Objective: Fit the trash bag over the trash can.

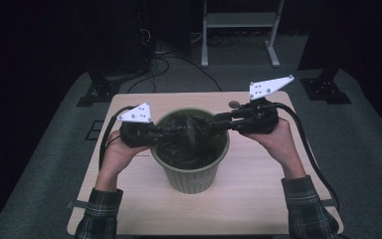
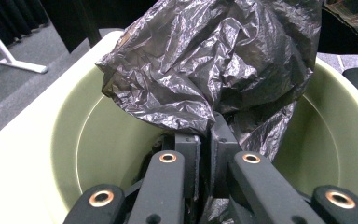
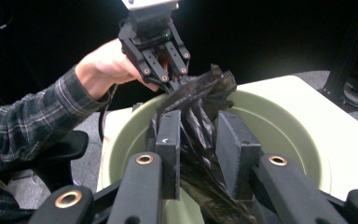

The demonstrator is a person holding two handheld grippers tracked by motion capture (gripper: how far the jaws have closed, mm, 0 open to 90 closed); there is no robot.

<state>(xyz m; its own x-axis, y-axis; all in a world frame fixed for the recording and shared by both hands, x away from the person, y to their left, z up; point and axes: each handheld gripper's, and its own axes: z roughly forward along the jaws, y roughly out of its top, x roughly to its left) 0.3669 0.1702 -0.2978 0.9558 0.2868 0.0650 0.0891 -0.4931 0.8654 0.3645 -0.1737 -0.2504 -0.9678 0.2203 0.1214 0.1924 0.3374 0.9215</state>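
**Lining the bin: bag held at both sides of the rim**

Tabletop (image 1: 258, 199): light wood, with a pale green ribbed bin (image 1: 193, 180) standing at its middle. A crumpled black plastic bag (image 1: 186, 138) sits in the mouth of the bin, bunched up and rising a little above the rim; in the left gripper view the green inner wall is bare on both sides of the bag, so the liner is judged not yet spread.

Step in hand, as judged: draw the bag's mouth apart and fold its edge over the rim. To do it well, each hand should keep a single layer of film, pull outward and level in opposite directions, and avoid lifting, since the bin is light and may tip or ride up with the bag.

Left claw (image 1: 158, 133): at the left rim, jaws nearly together, pinching a fold of the bag.

Right claw (image 1: 218, 123): at the far-right rim, jaws a little apart with a twisted rope of film (image 3: 200, 140) clamped between the pads (image 3: 237, 140).
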